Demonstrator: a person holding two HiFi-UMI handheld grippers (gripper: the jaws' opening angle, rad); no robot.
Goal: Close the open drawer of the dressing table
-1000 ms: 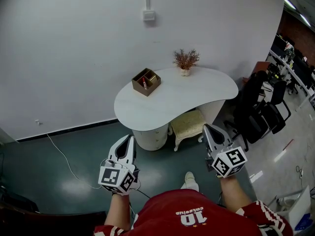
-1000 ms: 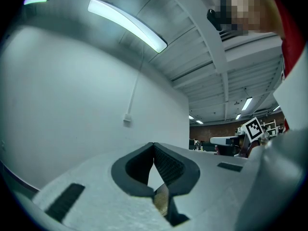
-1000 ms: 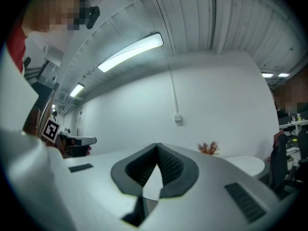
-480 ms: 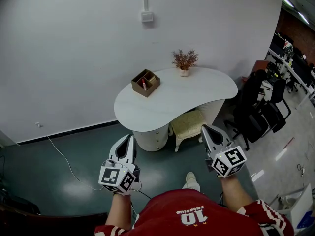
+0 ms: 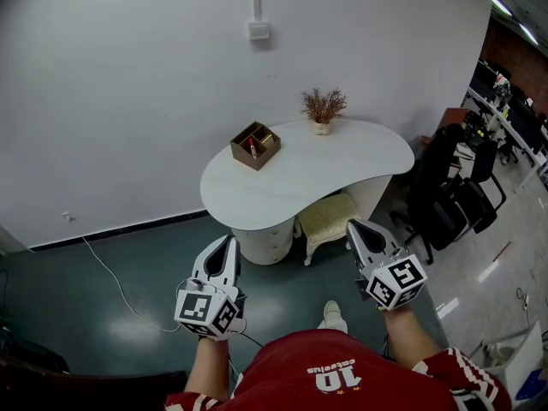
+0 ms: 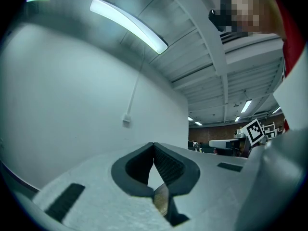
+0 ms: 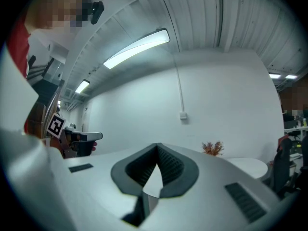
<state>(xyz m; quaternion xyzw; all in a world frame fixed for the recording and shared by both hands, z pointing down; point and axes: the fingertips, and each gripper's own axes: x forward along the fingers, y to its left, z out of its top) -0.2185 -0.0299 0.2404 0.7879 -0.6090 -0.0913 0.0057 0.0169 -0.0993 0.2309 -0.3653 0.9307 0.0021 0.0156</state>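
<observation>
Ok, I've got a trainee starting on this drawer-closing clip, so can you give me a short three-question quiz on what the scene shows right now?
1. True or false: in the head view, the wooden box stands on the white table to the right of the plant.
2. What is partly tucked under the table? A) a stool B) a bin C) a suitcase
3. What do the left claw and the right claw each hold?

Key
1. False: the box is left of the plant.
2. A.
3. Nothing: both are shut and empty, and neither has reached the table.
</observation>
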